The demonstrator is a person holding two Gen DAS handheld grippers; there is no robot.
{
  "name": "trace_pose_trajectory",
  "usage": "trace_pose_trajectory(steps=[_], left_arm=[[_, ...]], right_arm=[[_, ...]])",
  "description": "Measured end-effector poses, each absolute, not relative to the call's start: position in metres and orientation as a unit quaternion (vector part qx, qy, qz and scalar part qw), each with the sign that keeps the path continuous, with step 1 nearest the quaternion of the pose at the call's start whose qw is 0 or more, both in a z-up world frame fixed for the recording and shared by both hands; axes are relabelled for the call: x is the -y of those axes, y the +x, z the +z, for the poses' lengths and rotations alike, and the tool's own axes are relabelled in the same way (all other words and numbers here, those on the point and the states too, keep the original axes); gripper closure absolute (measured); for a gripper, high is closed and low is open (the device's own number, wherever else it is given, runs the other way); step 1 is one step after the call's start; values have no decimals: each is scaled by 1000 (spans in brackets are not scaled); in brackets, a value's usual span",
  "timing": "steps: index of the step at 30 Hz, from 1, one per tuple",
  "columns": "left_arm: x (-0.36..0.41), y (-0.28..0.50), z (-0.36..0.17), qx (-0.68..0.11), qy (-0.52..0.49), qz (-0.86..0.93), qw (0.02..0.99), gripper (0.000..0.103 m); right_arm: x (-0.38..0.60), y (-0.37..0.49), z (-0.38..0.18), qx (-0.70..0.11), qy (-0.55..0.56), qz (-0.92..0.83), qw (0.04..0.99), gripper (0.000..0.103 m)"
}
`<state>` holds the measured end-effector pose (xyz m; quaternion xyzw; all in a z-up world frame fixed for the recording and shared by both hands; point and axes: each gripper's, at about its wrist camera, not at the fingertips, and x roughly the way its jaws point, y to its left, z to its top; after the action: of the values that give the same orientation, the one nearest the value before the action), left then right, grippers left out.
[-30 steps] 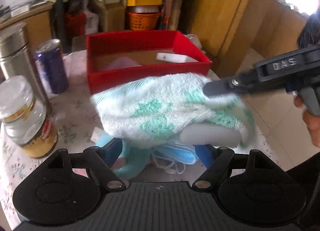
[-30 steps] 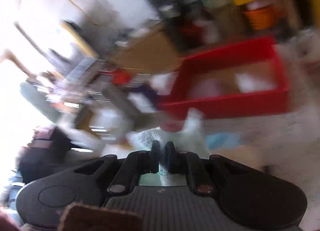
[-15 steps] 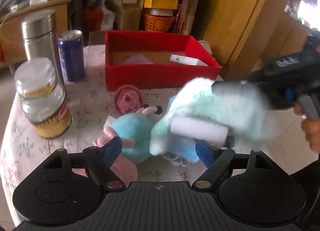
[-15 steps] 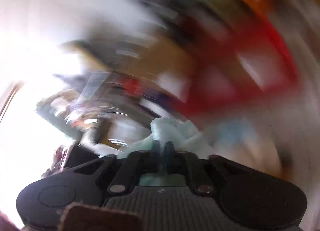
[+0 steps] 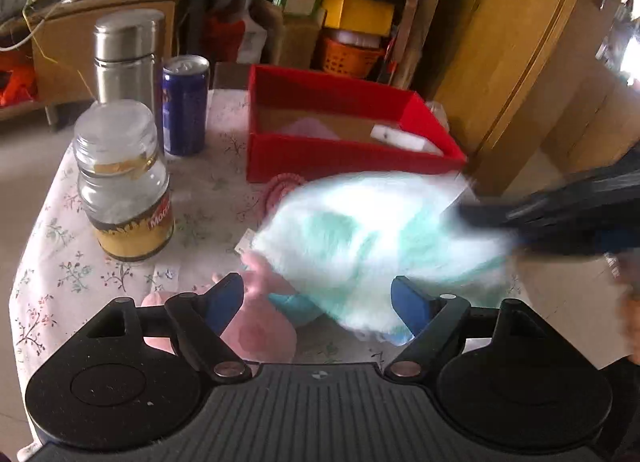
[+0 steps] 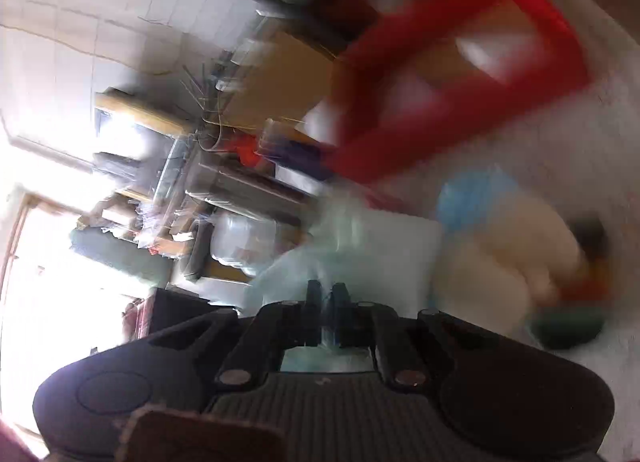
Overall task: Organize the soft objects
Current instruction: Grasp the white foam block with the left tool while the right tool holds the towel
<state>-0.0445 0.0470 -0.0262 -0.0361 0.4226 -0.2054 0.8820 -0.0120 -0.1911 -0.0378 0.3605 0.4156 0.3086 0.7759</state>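
Note:
A fluffy white and green towel point(image 5: 372, 238) hangs blurred over the table, pinched by my right gripper point(image 6: 326, 294), which is shut on a fold of it. The same towel point(image 6: 360, 246) spreads pale in front of those fingers. From the right of the left wrist view the right gripper's black body point(image 5: 560, 214) reaches in. My left gripper point(image 5: 318, 300) stands open low over a pink and blue plush toy point(image 5: 260, 326), touching nothing. The red box point(image 5: 340, 158) behind holds a white block point(image 5: 404, 140) and a pale pink sheet.
On the floral tablecloth point(image 5: 68, 262) at left stand a glass jar point(image 5: 124, 182), a blue can point(image 5: 185, 104) and a steel flask point(image 5: 126, 54). A pink knitted piece point(image 5: 280, 186) lies before the box. Shelves and a wooden cabinet point(image 5: 492, 54) stand behind; the table's right edge is close.
The right gripper swung the towel off the box front, right, then back over the middle. That uncovered the plush toy. The left wrist view pulled back and rolled; its jaws stayed open.

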Motion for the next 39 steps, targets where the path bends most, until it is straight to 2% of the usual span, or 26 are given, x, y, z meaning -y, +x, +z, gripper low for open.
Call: trace_pose_trajectory(steps=[2,3,4,5,9,11,14,16,17,19,20,21,23,24,27,28,31,35,39], left_arm=[[-48,-46,-25,-414,-19,-194,889,23],[-48,-43,-26,-418,-21,-186,889,23],[-50,-40,-27,-423,-31,-183,887,24],[-54,-39,-26,-426,-48,-186,884,24],[-48,-40,-27,-428,-33,-196,881,23],[-42,-41,-28,-427,-22,-203,881,24],[-34,-49,-25,-410,-20,-240,880,23],[-26,-51,-26,-406,-6,-242,881,23],[-24,-49,-27,-409,-4,-242,880,23],[-19,-46,-30,-422,3,-233,876,23],[-18,-48,-31,-424,12,-229,876,23],[-16,-52,-31,-415,19,-234,879,23],[-8,-55,-34,-400,41,-227,887,22],[-2,-53,-38,-403,57,-214,888,22],[3,-46,-43,-423,53,-205,881,23],[3,-45,-42,-424,50,-207,880,23],[4,-50,-43,-415,80,-207,882,23],[0,-57,-42,-411,99,-227,878,21],[6,-52,-60,-427,106,-200,876,21]], right_arm=[[181,-20,-14,-357,306,345,812,103],[184,-7,-31,-394,295,291,821,103],[196,3,-58,-442,329,228,803,103],[206,3,-73,-455,372,226,777,103],[199,-15,-13,-336,372,349,792,103],[208,0,-27,-354,471,354,727,103],[199,-7,-5,-312,442,362,759,103],[199,-17,-9,-293,468,383,741,103],[198,-14,-21,-323,468,351,744,103],[176,5,-73,-436,383,222,783,103],[180,5,-95,-468,423,204,749,103],[180,0,-97,-448,471,248,718,103],[180,-7,-58,-373,423,299,770,103],[183,-5,-53,-363,418,285,783,103],[213,14,-121,-440,524,179,707,103],[218,9,-128,-447,519,162,711,103],[216,2,-118,-451,460,173,745,103],[234,-1,-118,-458,462,155,744,103],[231,-11,-94,-449,421,174,769,103]])
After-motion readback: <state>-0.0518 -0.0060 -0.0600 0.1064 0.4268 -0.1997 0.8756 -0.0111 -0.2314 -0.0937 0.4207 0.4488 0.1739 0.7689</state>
